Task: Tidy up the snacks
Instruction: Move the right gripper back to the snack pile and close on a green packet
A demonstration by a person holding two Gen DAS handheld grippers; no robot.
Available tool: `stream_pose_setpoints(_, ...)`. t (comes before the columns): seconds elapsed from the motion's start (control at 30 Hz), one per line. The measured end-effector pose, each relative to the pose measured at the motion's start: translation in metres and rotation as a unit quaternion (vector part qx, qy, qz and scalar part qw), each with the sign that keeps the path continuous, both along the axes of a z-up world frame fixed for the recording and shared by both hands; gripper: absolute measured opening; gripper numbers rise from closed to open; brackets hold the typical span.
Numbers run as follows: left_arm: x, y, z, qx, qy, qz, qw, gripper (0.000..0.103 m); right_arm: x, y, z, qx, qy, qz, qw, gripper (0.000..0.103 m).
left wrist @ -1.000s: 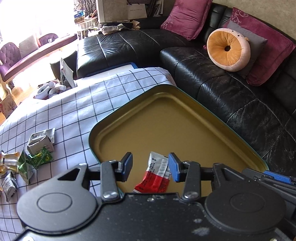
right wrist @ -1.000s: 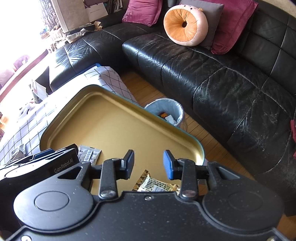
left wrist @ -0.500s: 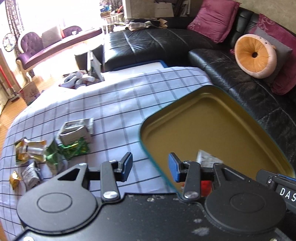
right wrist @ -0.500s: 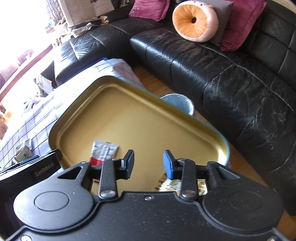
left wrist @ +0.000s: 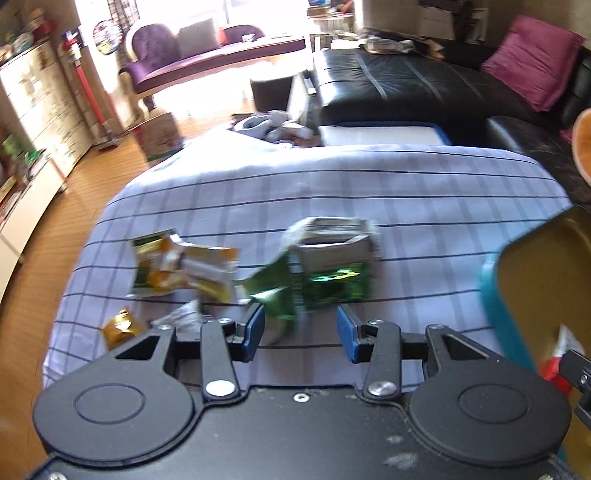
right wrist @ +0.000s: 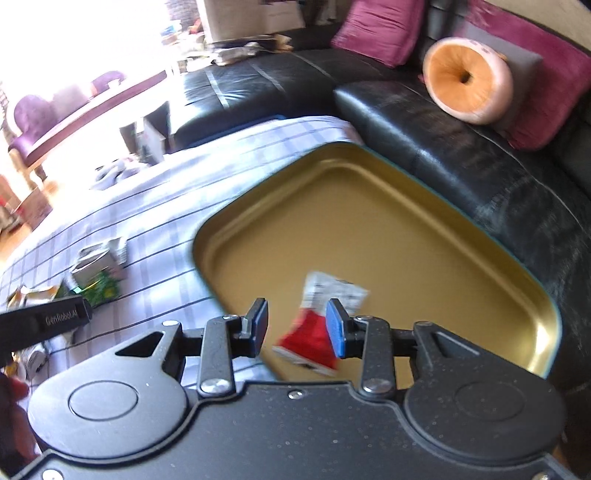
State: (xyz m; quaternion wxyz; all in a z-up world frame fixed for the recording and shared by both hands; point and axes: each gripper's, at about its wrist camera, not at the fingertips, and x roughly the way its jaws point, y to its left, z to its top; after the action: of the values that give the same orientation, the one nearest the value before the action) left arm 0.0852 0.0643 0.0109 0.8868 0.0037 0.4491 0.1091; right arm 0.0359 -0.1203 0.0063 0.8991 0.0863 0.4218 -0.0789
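Several snack packets lie on the checked tablecloth point(left wrist: 406, 192): a green foil packet point(left wrist: 332, 284), a grey-white box packet point(left wrist: 332, 243), yellow packets point(left wrist: 177, 266) and a small gold one point(left wrist: 120, 326). My left gripper point(left wrist: 300, 334) hovers open just short of the green packet, with nothing between its blue pads. A gold tray with a teal rim point(right wrist: 369, 221) holds a red-and-white packet point(right wrist: 321, 317). My right gripper point(right wrist: 297, 328) hangs open over the tray's near left corner, above that packet and not pressing on it. The tray's edge point(left wrist: 498, 302) shows at the right of the left wrist view.
A black leather sofa point(right wrist: 461, 147) wraps around the far and right sides of the table, with pink cushions point(right wrist: 384, 26) and a round orange cushion point(right wrist: 465, 81). Beyond the table's left edge is wooden floor point(left wrist: 55, 236), a cabinet and a purple bench.
Both grippers have swung left. The left one left the tray and now faces the loose packets on the cloth. The right one moved from the tray's right part to its left corner.
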Motion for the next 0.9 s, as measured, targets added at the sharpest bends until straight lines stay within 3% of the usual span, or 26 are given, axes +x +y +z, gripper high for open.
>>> stream_pose_setpoints(0.17,-0.003,0.047,-0.001,-0.037,0.006,0.042,0.9984,0.044,0.006,0.030,-0.001,-0.006,0.002,0.039,0.999,0.045)
stream_pose_setpoints(0.47,-0.016,0.096,-0.007,-0.011,0.008,0.077,0.9970,0.045,0.024,0.069,-0.009,0.031,0.025,0.083,0.996,0.045)
stream_pose_setpoints(0.57,-0.022,0.111,-0.007,-0.022,0.002,0.077,0.9968,0.052,0.030,0.077,-0.012,0.058,0.033,0.094,0.993,0.045)
stream_pose_setpoints(0.9,-0.035,0.133,0.002,-0.031,-0.032,0.080,0.9958,0.050,0.053,0.112,-0.012,0.100,0.022,0.118,0.988,0.045)
